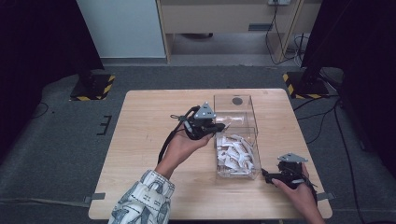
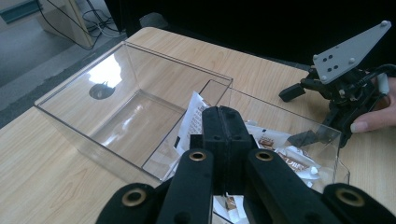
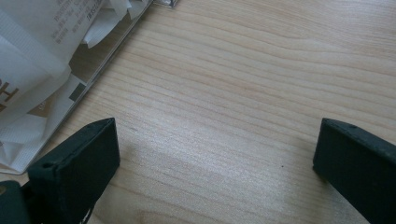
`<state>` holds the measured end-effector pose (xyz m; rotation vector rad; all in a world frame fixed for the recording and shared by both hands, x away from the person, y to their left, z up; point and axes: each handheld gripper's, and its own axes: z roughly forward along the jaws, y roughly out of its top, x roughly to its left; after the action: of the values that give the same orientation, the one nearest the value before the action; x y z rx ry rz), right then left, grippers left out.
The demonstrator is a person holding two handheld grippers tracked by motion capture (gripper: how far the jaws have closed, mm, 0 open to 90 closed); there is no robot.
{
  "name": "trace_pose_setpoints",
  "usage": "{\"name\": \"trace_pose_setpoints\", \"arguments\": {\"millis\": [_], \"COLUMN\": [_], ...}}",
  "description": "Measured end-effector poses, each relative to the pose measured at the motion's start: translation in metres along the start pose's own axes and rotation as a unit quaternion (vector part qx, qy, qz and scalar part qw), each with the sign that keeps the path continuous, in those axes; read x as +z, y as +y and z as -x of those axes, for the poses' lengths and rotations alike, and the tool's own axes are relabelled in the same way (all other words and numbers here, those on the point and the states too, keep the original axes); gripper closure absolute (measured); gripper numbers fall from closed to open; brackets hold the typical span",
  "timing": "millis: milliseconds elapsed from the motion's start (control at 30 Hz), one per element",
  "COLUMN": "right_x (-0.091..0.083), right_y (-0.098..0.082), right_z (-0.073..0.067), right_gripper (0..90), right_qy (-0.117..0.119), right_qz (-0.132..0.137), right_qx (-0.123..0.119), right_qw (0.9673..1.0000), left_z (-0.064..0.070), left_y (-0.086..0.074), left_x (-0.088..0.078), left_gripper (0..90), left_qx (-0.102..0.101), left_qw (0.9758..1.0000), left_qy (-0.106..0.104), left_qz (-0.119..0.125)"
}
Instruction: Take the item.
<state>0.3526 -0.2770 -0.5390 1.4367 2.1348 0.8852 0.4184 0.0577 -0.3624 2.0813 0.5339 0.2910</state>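
1. Carrying a white packet (image 2: 192, 116) between its closed jaws, the left gripper (image 1: 215, 127) is held over the two-part clear box (image 1: 252, 122) at the dividing wall, seemingly so that the packet can be moved from the full near compartment into the empty far one.
2. The remaining packets (image 1: 236, 154) are heaped in the near compartment, at the table (image 1: 144, 126) side nearest the person.
3. The right gripper (image 1: 270, 177) is parked low beside the box's near corner with its jaws spread wide and nothing between them (probably kept clear of the working hand).
4. The pinched packet is made plain in the left gripper view, whereas in the high view it is hidden by the gripper body.
5. Bare wood between the open jaws is confirmed by the right gripper view.
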Motion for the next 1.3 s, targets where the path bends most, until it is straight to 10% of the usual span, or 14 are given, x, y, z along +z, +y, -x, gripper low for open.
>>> {"name": "trace_pose_setpoints", "arguments": {"millis": [1300], "right_x": [0.000], "right_y": [0.000], "right_z": [0.000], "right_gripper": [0.8], "right_qy": [0.000], "right_qz": [0.000], "right_qx": [0.000], "right_qw": [1.0000], "left_z": [-0.025], "left_y": [-0.027], "left_x": [-0.039], "left_gripper": [90.0], "left_qx": [-0.002], "left_qw": [0.9992], "left_qy": [0.039], "left_qz": [-0.007]}}
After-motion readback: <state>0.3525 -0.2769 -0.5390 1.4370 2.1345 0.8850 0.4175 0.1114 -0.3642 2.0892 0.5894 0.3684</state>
